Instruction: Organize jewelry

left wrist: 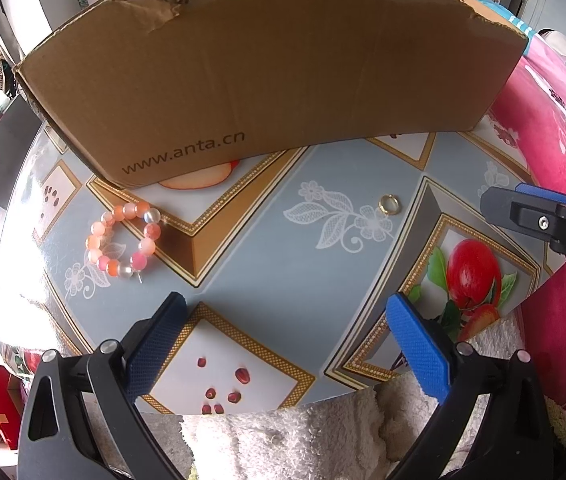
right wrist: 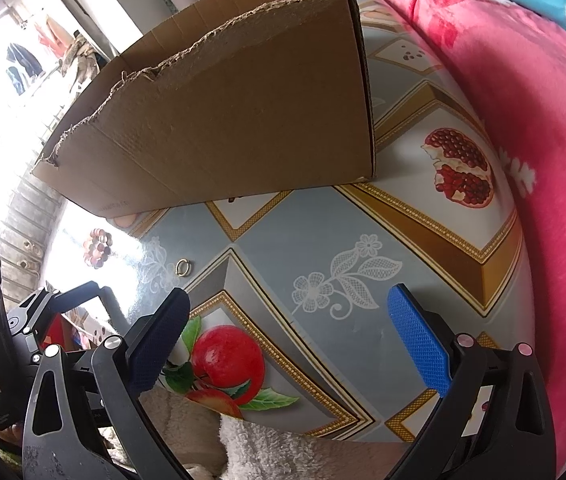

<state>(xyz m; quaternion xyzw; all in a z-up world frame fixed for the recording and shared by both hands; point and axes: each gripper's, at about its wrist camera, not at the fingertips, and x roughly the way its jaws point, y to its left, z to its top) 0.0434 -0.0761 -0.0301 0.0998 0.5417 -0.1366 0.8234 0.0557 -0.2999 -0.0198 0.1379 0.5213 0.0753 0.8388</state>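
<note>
I log: pink-and-orange glass-bead bracelet [left wrist: 123,242] and small gold metal ring [left wrist: 389,203] loose on table before brown cardboard box [left wrist: 275,72] | left gripper [left wrist: 287,346], right gripper [right wrist: 289,344] both agape, empty | risk: ring skids under pinch.

The box [left wrist: 267,64] stands on the table [left wrist: 283,248], open top, front wall marked "www.anta.cn". The bracelet [left wrist: 123,240] lies just below the box's left corner. The ring [left wrist: 389,203] lies below the box's right half, apart from it. The left gripper [left wrist: 285,344] hovers below the box, jaws spread, empty.
</note>
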